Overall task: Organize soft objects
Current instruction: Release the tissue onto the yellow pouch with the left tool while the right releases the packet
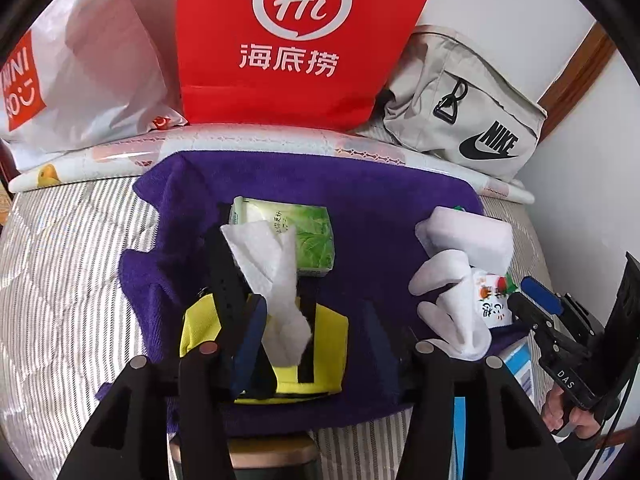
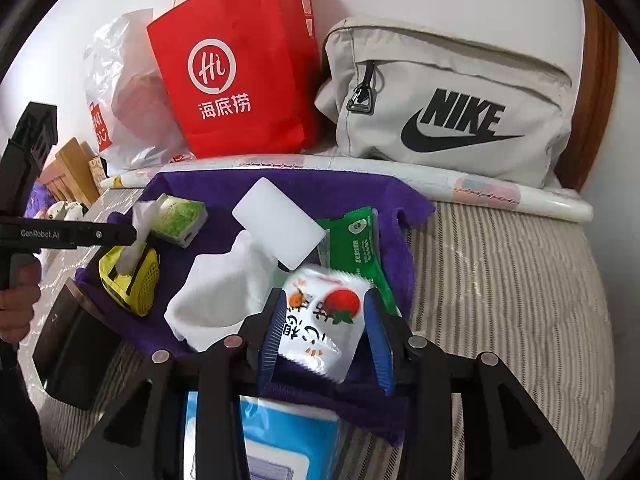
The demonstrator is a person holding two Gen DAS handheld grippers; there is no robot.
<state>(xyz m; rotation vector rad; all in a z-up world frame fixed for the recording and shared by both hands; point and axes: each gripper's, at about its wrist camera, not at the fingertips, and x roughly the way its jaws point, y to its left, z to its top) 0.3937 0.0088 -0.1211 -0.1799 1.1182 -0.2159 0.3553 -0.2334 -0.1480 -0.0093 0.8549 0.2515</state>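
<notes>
The tissue pack [image 2: 320, 320] lies on the purple towel [image 2: 360, 196] at its near right edge, straight ahead of the right gripper [image 2: 326, 336], its long axis running away between the parted jaws, which seem not to press it. Farther left, the left gripper [image 1: 276, 312] stands half open around a white tissue [image 1: 272, 268] over the yellow pouch [image 1: 328, 340]; contact is unclear.

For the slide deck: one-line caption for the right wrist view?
Right gripper open around a white snack packet on a purple towel, beside white cloth and a white sponge.
</notes>
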